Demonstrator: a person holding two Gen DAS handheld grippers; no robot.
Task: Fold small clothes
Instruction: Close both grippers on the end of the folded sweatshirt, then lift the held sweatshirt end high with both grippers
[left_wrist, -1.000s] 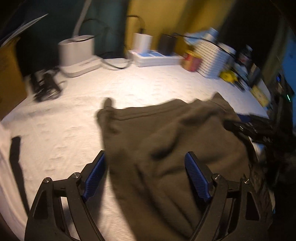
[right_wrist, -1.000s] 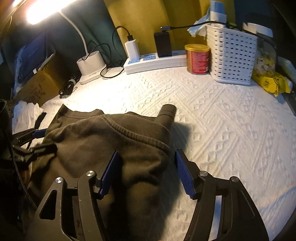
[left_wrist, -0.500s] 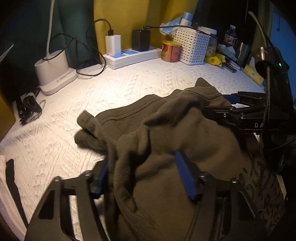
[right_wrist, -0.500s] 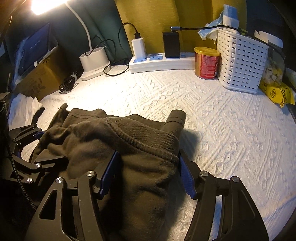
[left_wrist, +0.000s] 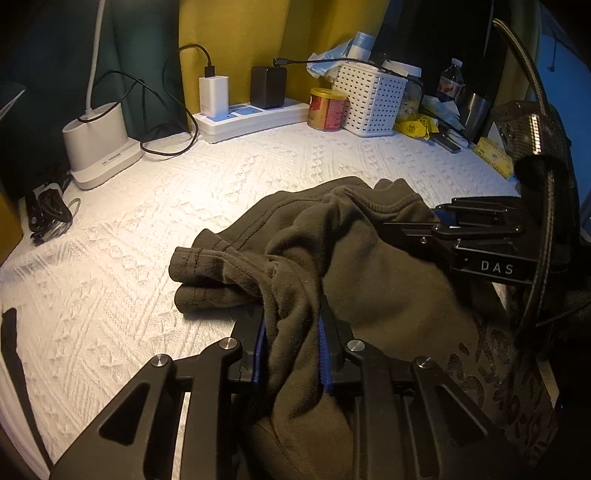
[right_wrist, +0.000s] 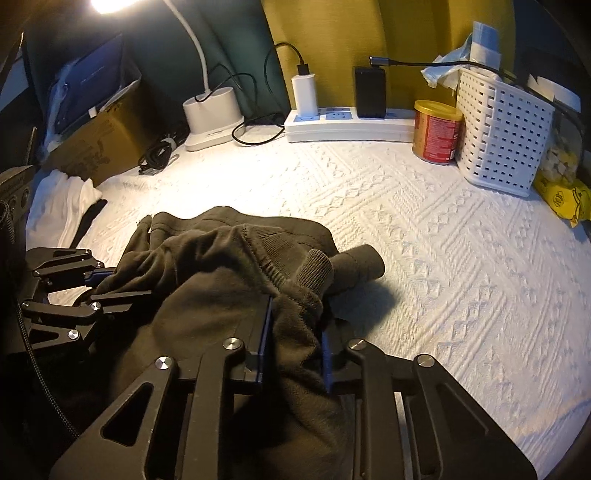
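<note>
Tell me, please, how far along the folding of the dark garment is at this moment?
Early stage. Done: both grippers have hold of the dark olive garment; the left gripper and right gripper are each shut on bunched fabric. In hand: the cloth is gathered and rumpled, cuffs lying on the white bedspread. Left: spreading it flat and making every fold.

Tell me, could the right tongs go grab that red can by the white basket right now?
Probably not yet: the right tongs are shut on the dark green garment. The quilted cover up to the red can looks bare, so letting go first would free the way.
</note>
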